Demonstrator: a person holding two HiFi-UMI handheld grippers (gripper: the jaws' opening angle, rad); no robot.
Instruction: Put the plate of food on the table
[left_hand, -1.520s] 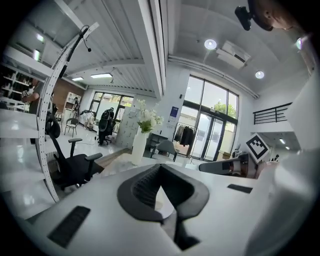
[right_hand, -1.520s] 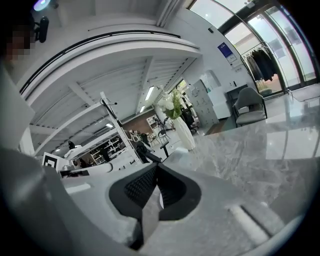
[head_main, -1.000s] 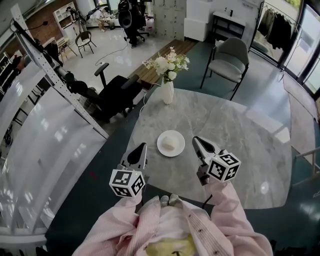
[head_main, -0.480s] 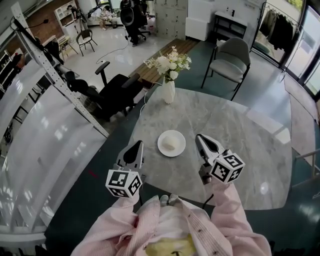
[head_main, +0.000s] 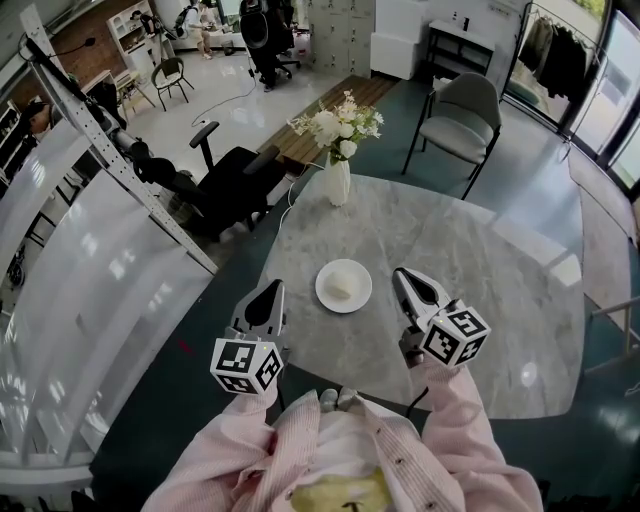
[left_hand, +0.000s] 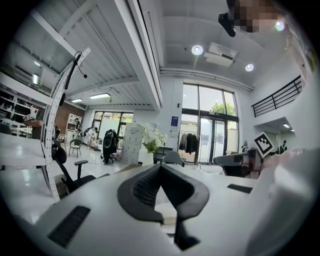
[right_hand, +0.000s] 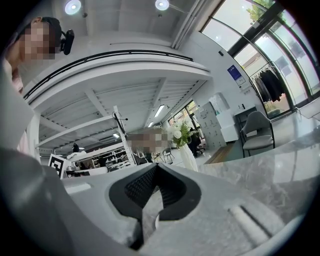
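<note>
We see the plate (head_main: 325, 291) with pale food (head_main: 340, 287), perhaps a bun, on the table (head_main: 470, 260) between the left gripper (head_main: 275, 287) and the right gripper (head_main: 400, 273), both closed and empty.

Looking down now: the food (head_main: 340, 287) on the plate (head_main: 325, 297) is just a pale lump, too small for me to say what it is. My sleeves (head_main: 455, 420) cover the near edge of the surface (head_main: 480, 250), and my hands are out of sight behind the left claw (head_main: 276, 286) and right claw (head_main: 401, 272). Along the left claw, its closed jaws block nearly all of the plate, and only a pale sliver peeks through. Same along the right claw, which hides the foot of the vase (head_main: 337, 185) too. The clothes rack (head_main: 556, 45) runs off the top edge.
</note>
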